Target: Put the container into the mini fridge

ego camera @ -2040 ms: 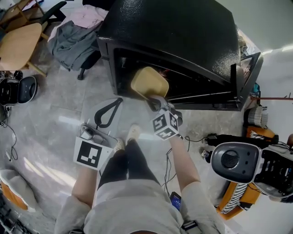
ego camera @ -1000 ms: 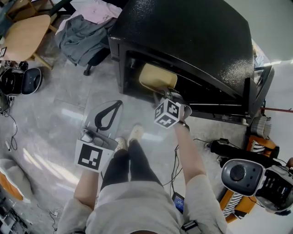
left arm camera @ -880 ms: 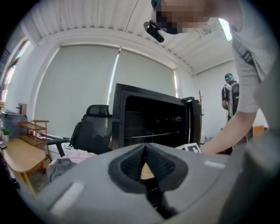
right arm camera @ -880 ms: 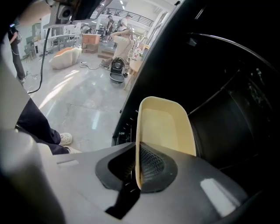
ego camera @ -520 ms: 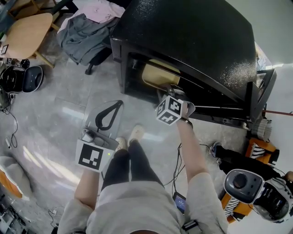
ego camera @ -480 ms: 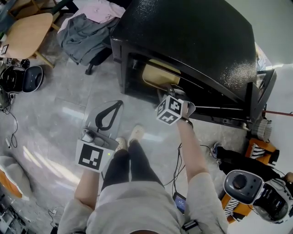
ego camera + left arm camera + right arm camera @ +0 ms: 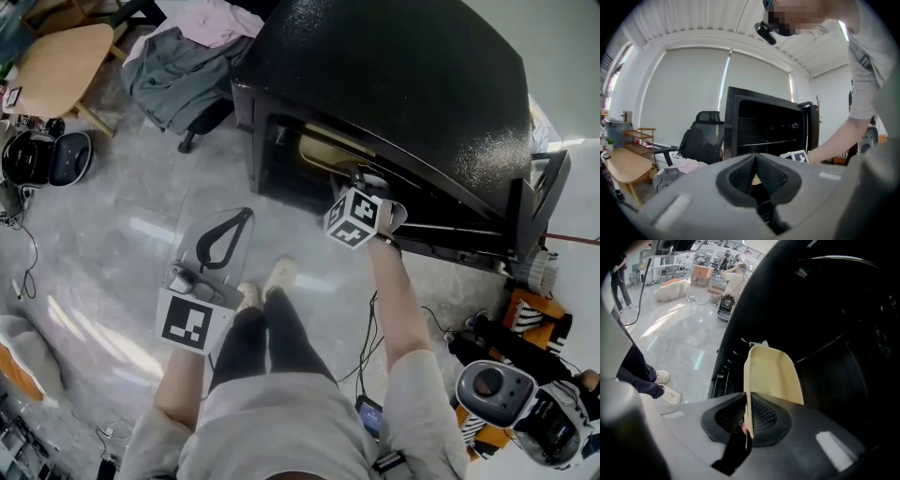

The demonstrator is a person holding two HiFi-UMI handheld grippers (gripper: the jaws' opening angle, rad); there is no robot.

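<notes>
The cream container (image 7: pixel 771 376) is a shallow tray held by its near rim in my right gripper (image 7: pixel 746 417), which is shut on it. The tray reaches into the dark inside of the black mini fridge (image 7: pixel 394 84); only a strip of the container (image 7: pixel 323 150) shows under the fridge's top edge in the head view. My right gripper (image 7: pixel 354 178) is at the fridge's mouth, its marker cube just outside. The fridge door (image 7: pixel 542 202) stands open at the right. My left gripper (image 7: pixel 217 246) hangs low over the floor, jaws closed on nothing. Its own view shows the left gripper (image 7: pixel 754 172) pointed at the fridge (image 7: pixel 764 131).
A wooden chair (image 7: pixel 56 70) and heaped clothes (image 7: pixel 183 52) lie at the upper left. A black office chair (image 7: pixel 701 138) stands left of the fridge. Cables, a round device (image 7: pixel 487 384) and orange gear (image 7: pixel 530 309) crowd the floor at lower right. My feet (image 7: pixel 272 279) stand before the fridge.
My right gripper has carried the container forward from outside the opening into the fridge, so most of it is now hidden. The left gripper has stayed put.
</notes>
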